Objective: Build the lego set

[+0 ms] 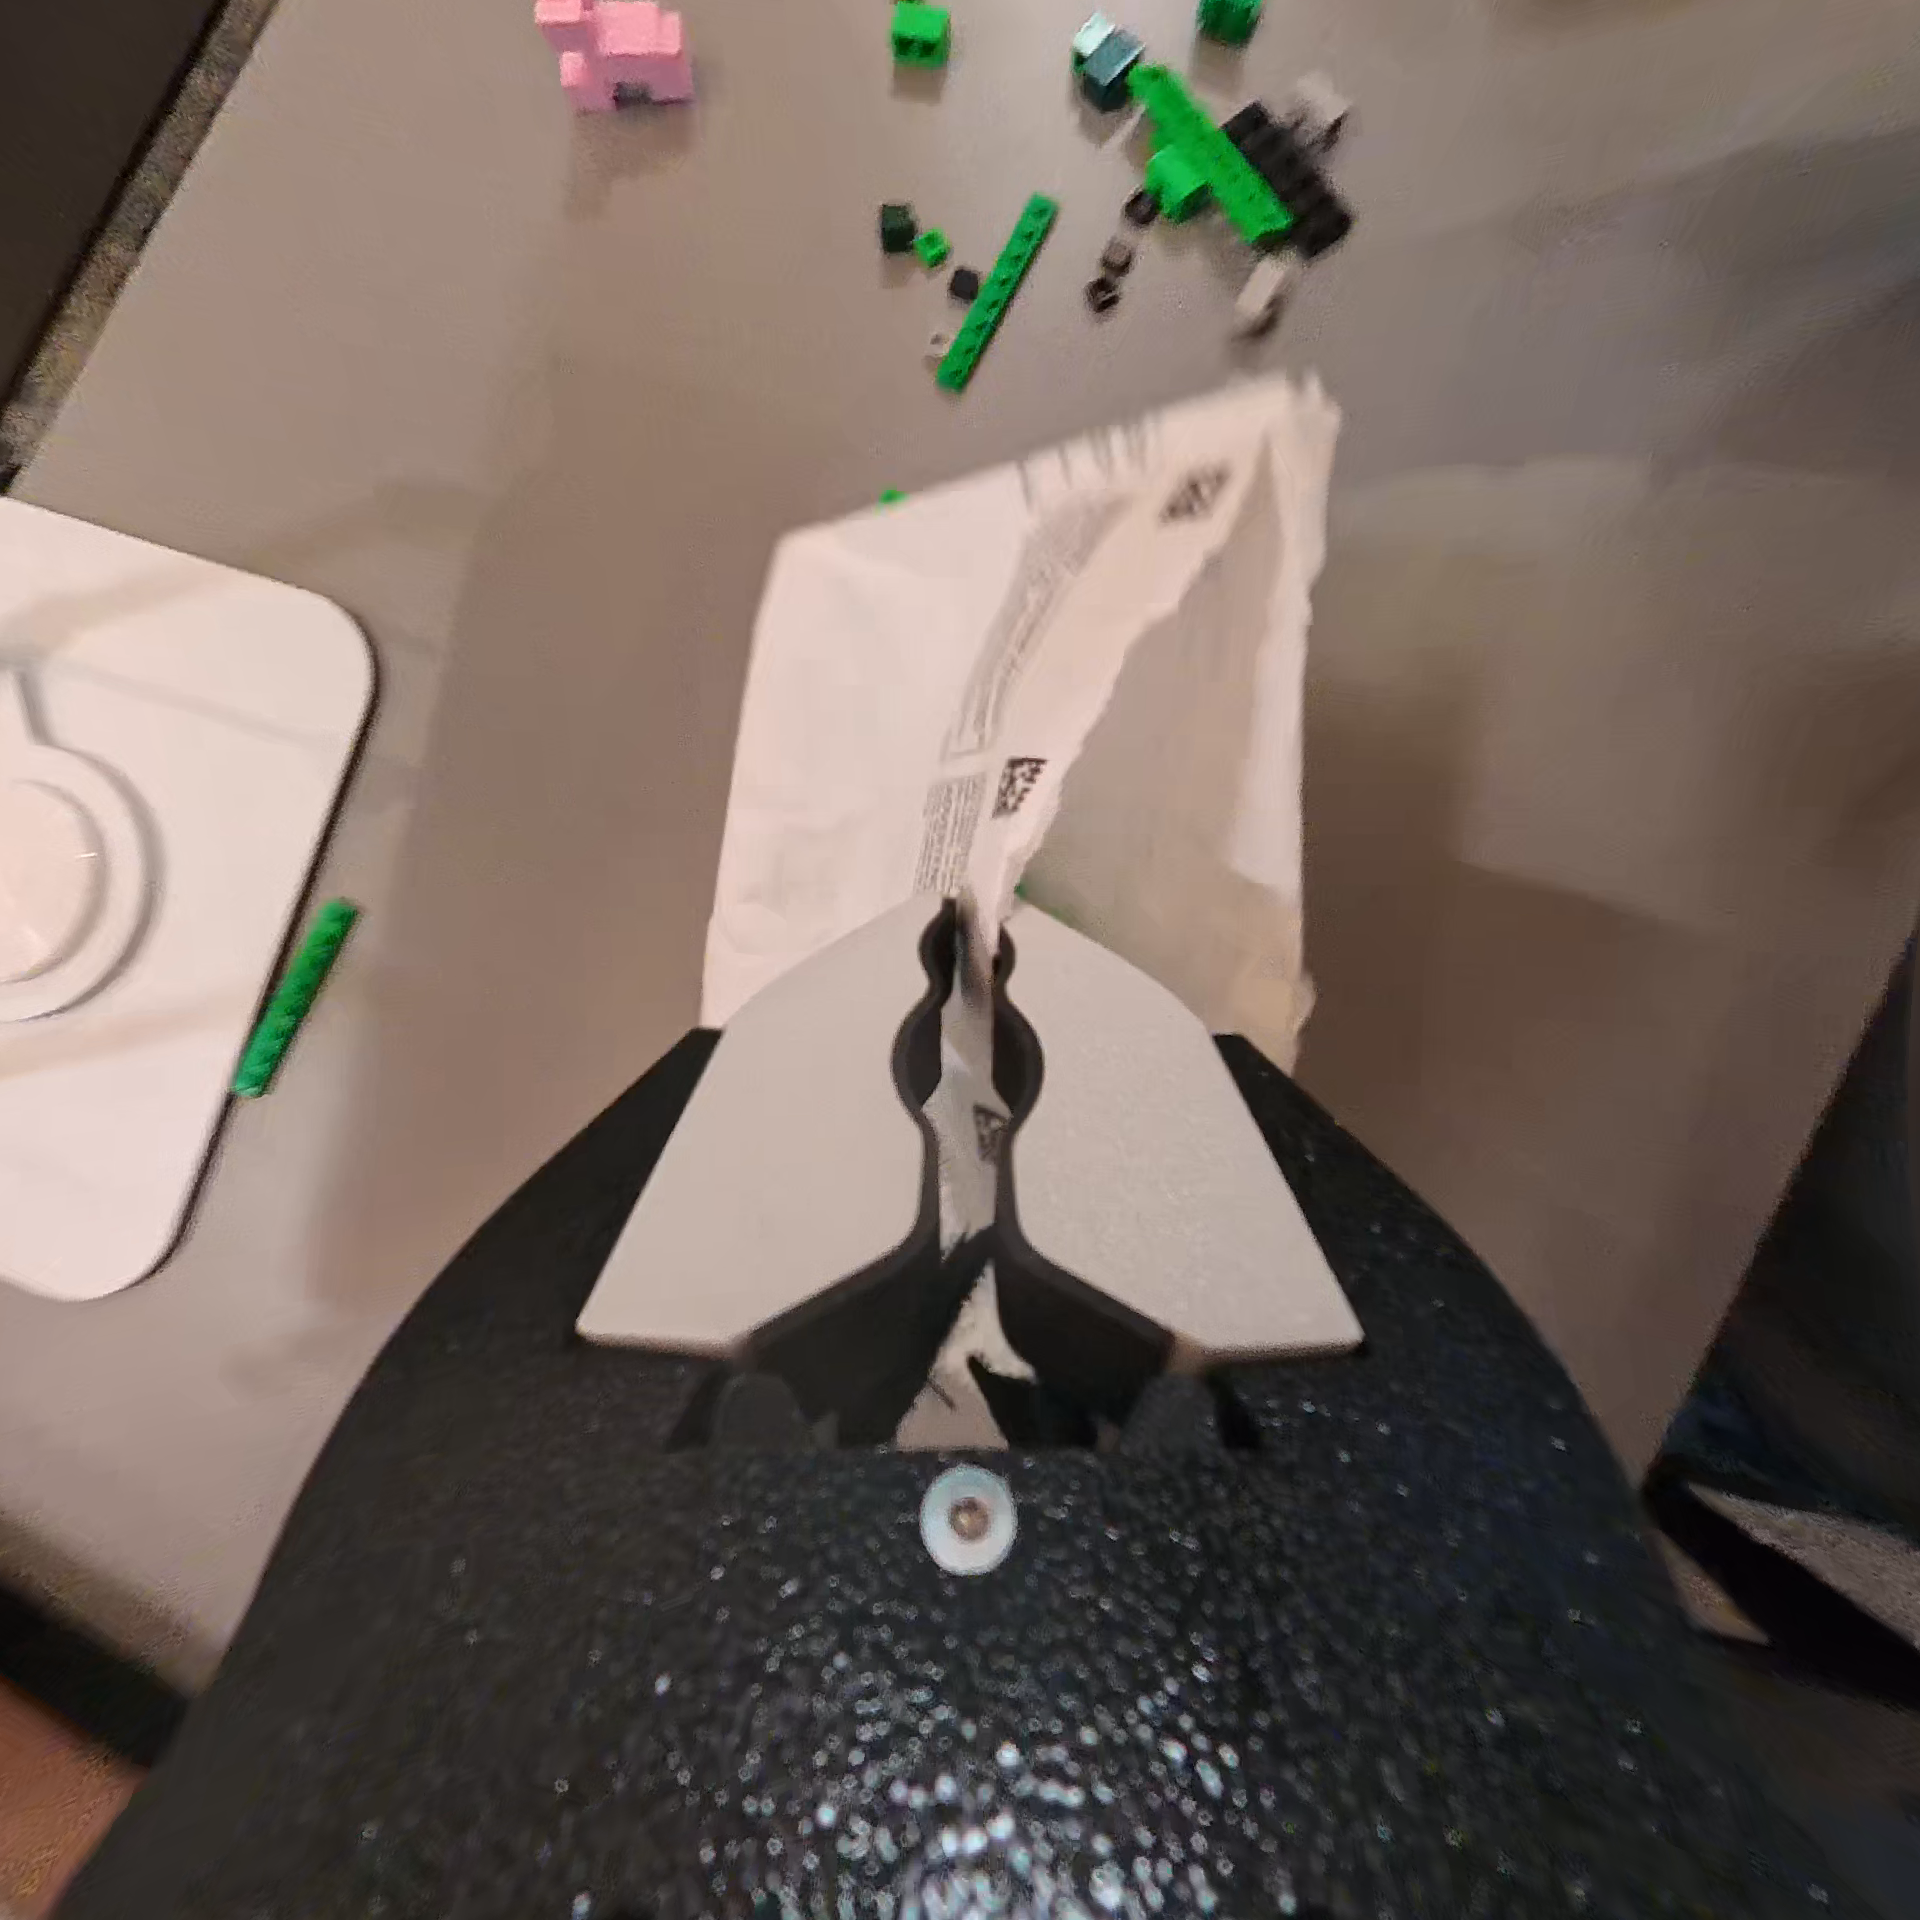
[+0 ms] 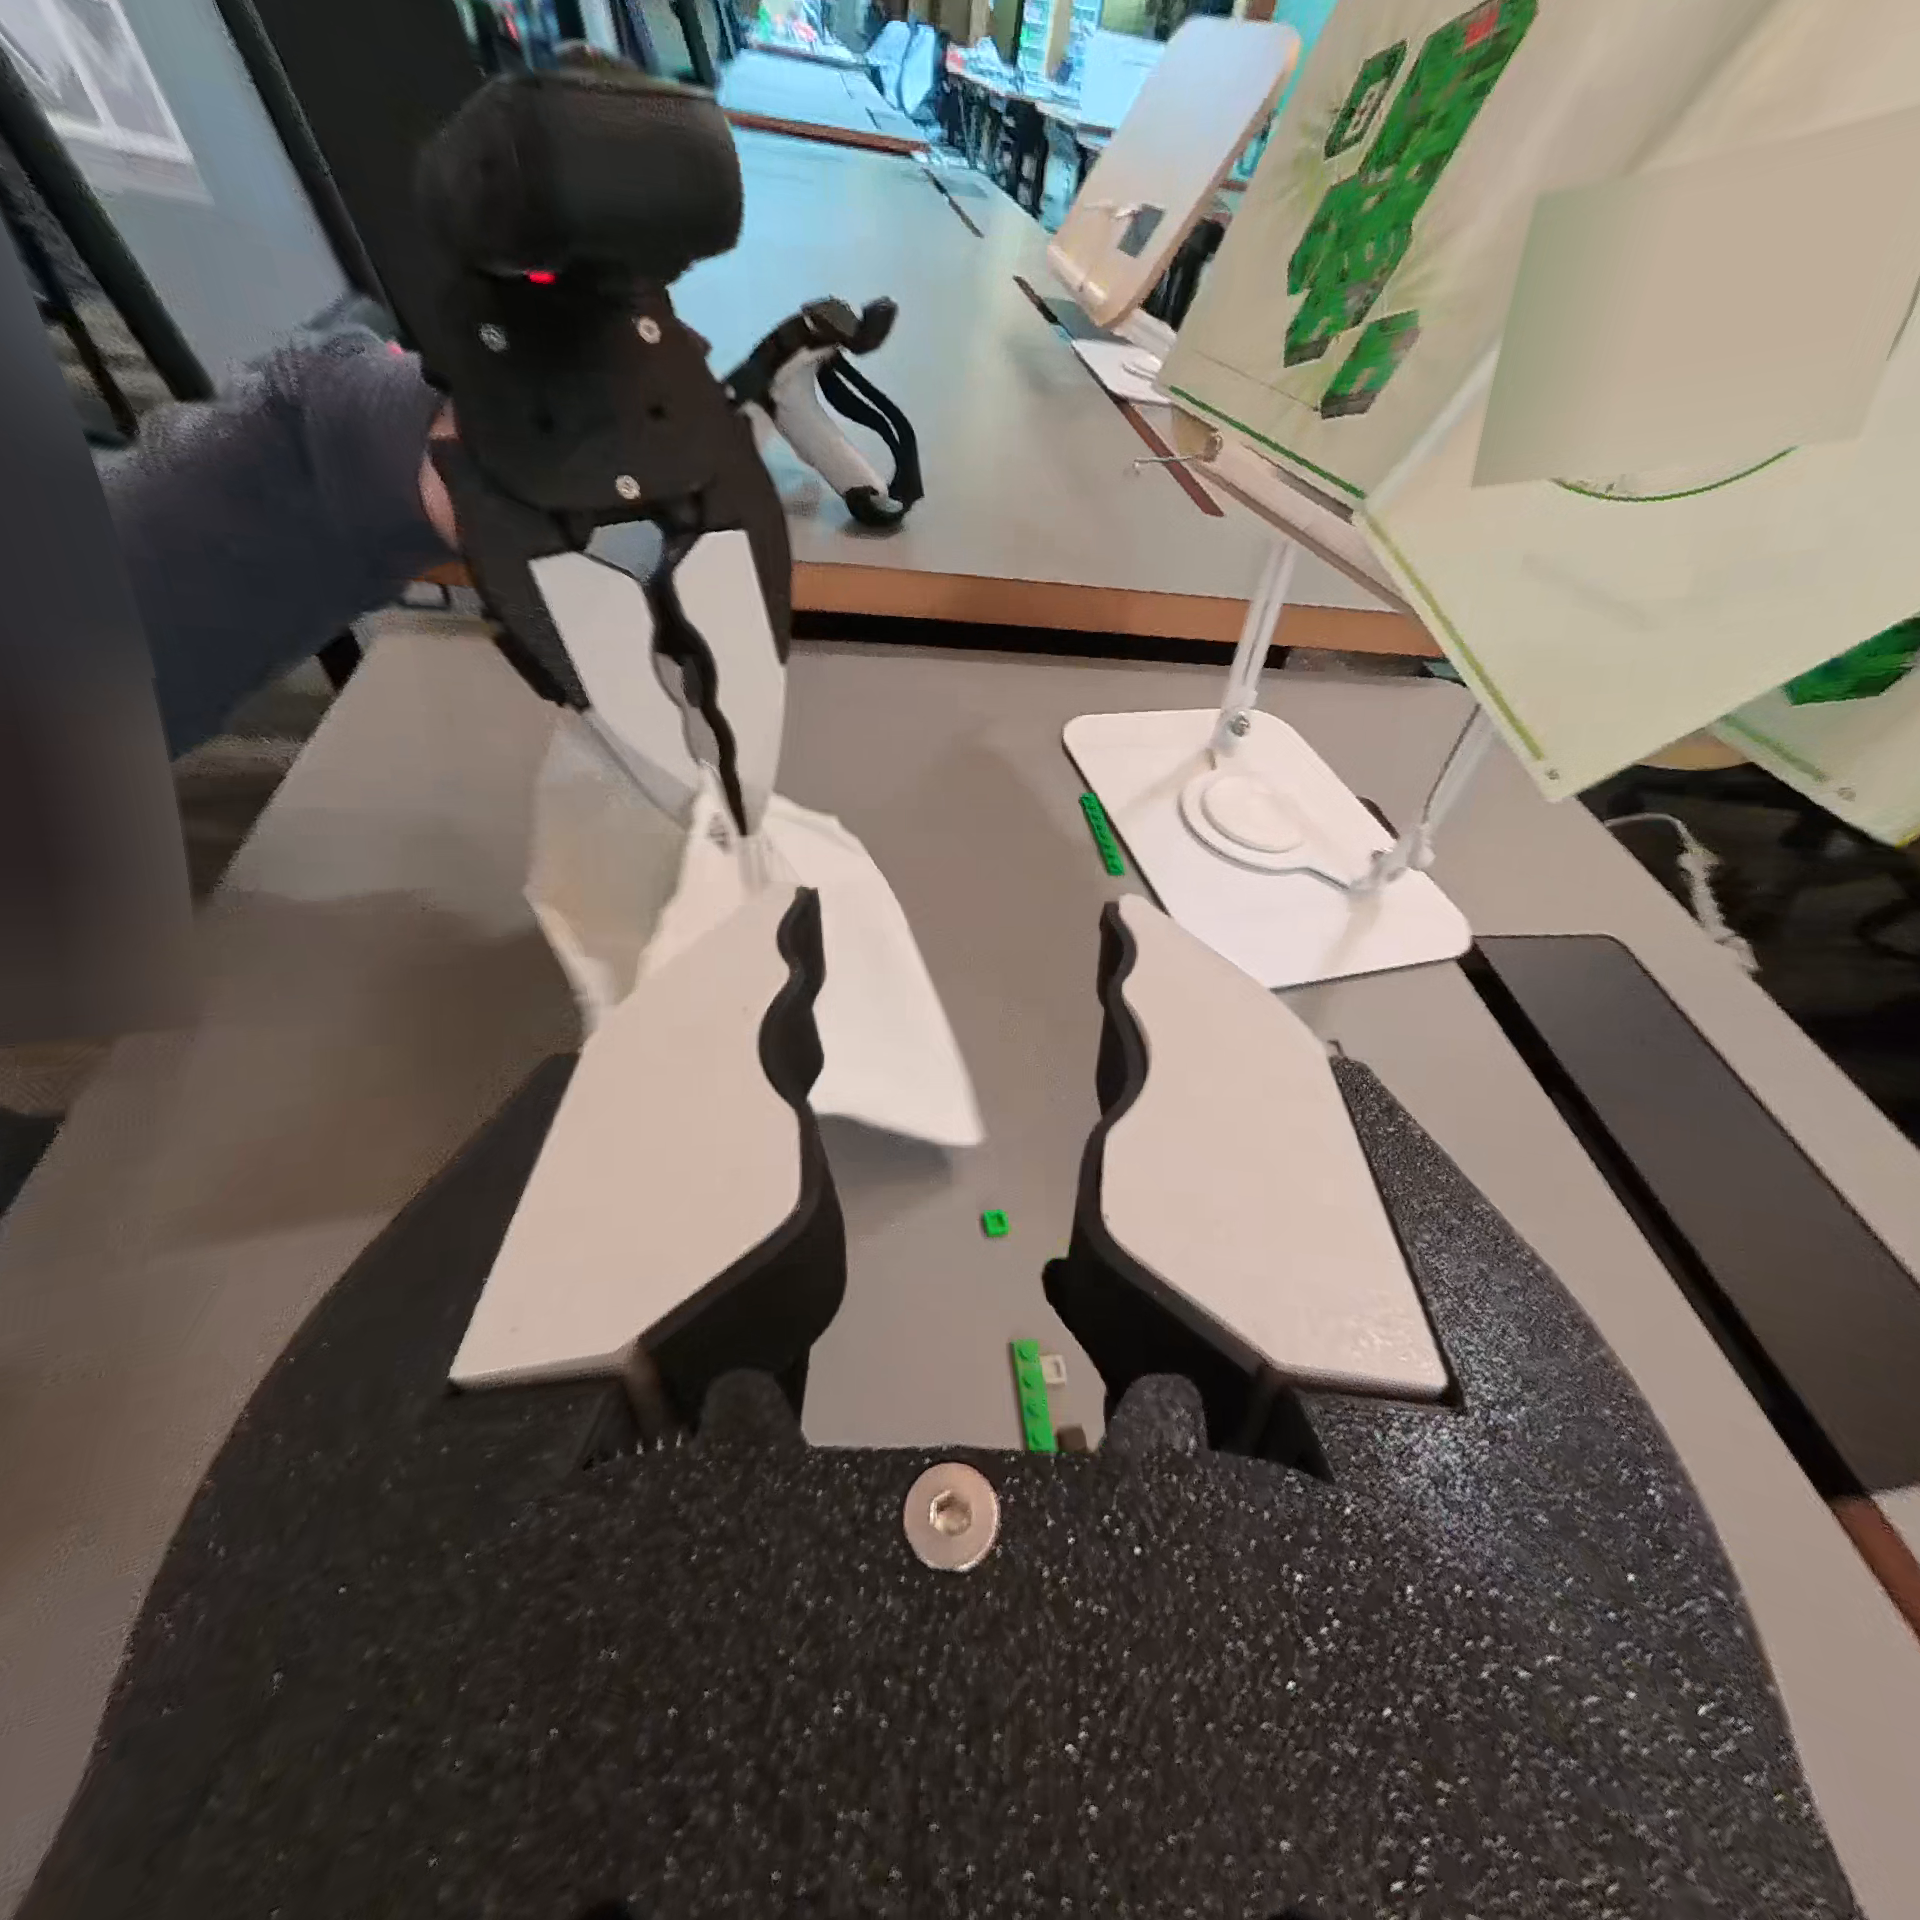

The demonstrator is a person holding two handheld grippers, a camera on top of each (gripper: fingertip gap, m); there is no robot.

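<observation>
Even indoor light, soft shadows, motion blur, wide-angle bending at edges

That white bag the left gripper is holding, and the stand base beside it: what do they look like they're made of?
The bag looks like thin matte paper: it creases sharply, has a ragged torn edge and carries dark print. The left gripper pinches its torn flap. The stand base looks like smooth white-painted metal or plastic with a slight sheen; I cannot tell which.
</observation>
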